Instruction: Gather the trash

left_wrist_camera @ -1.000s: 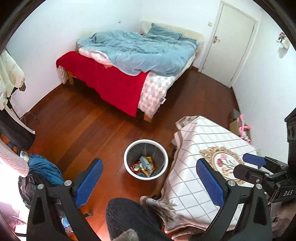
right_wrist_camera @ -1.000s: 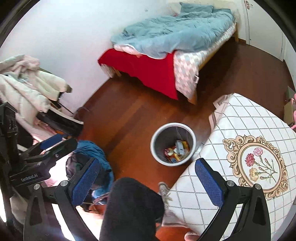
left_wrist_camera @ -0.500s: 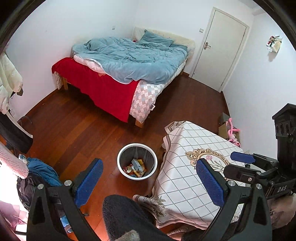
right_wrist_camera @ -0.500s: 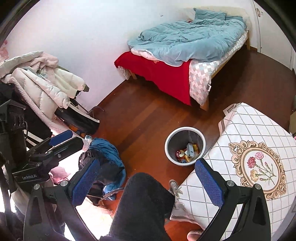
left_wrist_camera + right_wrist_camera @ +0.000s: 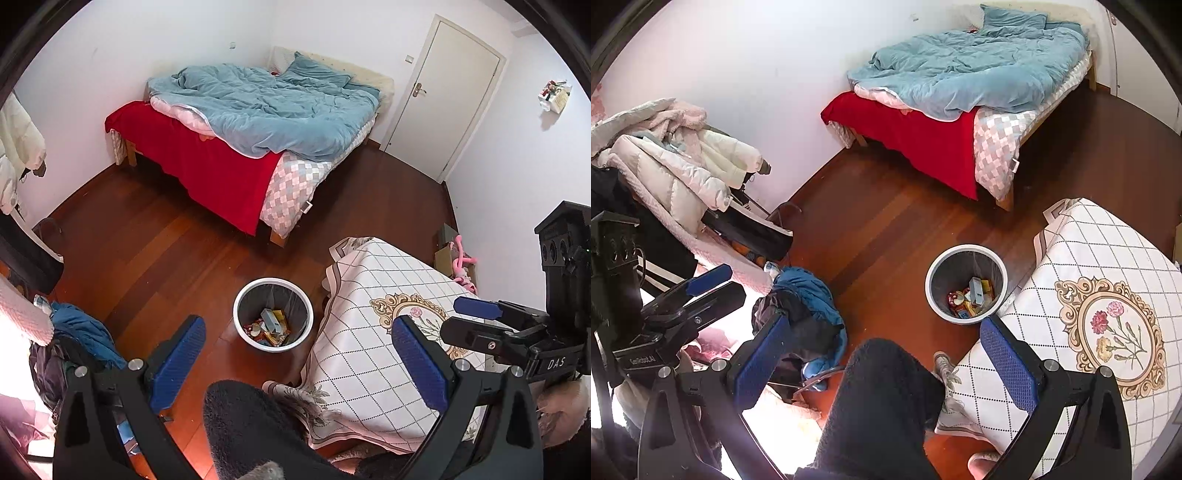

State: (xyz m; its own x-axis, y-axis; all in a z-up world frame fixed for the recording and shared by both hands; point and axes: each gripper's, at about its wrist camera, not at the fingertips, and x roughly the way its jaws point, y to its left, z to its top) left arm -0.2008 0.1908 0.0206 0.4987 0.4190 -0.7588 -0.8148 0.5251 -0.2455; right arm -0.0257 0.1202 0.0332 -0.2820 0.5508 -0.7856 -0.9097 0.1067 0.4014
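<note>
Fingers (image 5: 186,347) of both grippers spread wide, gripping nothing.
Round white trash bin with grey liner (image 5: 273,314) stands on the wooden floor beside the cloth-covered counter (image 5: 373,332), colourful wrappers (image 5: 971,297) inside.

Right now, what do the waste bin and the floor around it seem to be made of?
The waste bin looks like white plastic, smooth and matte, with a thin dark bag lining it that creases inside. The floor looks like reddish wood boards with a glossy varnish: plank seams and soft reflections show. It could be laminate.
</note>
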